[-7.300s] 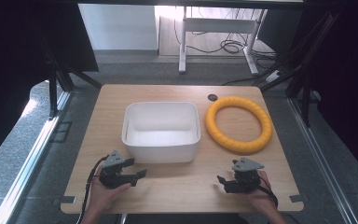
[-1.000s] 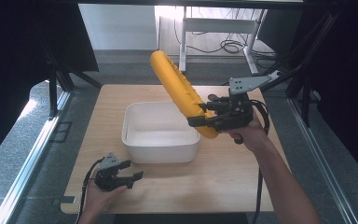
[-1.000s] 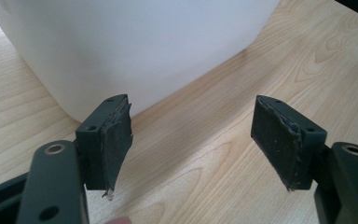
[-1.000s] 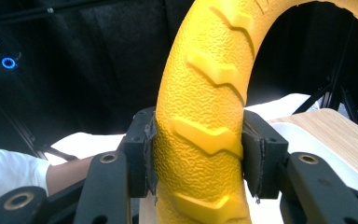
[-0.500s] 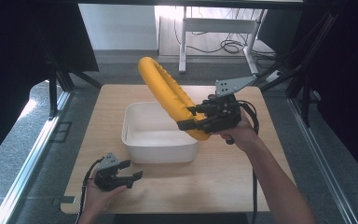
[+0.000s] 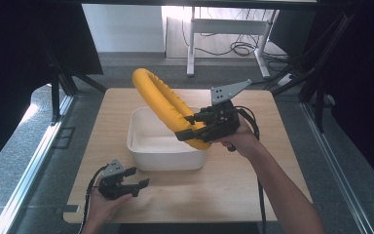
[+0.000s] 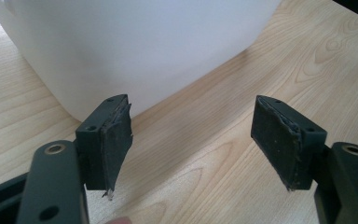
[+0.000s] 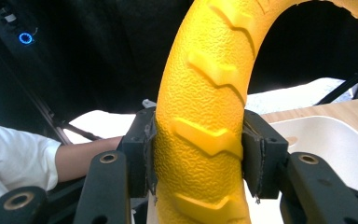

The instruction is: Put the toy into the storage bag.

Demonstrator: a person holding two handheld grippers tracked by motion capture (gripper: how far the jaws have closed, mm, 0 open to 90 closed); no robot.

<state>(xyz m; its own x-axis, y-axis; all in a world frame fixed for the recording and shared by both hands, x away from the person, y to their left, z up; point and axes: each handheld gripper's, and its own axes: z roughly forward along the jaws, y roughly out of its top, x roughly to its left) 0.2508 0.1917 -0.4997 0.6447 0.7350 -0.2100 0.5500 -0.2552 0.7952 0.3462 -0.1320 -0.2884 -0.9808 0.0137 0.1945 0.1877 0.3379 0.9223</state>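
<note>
I am mid-carry: my right gripper [image 6: 187, 127] is clenched on the yellow ring [image 6: 163, 105], its pads pressing both sides of the textured tube, as the right gripper view [image 8: 200, 140] shows. The ring stands tilted on edge in the air above the white tub [image 6: 148, 146], its top leaning toward 11 o'clock and its lower arc hanging over the tub's 3 o'clock rim. My left gripper [image 6: 134, 185] rests on the tabletop [image 6: 253, 185] at about 7 o'clock of the tub, jaws released with nothing between them; the left gripper view has the tub's wall [image 7: 135, 46] just ahead.

I judge the placing step to be next: tip the ring flatter, bring it down inside the tub's walls, then let go. The ring looks wide for the tub, so it may have to sit slanted against a rim.

Against the frame of a second ago, the ring has moved from the tub's 2 o'clock corner to a spot more squarely over it and slightly lower; the left gripper has not shifted.
</note>
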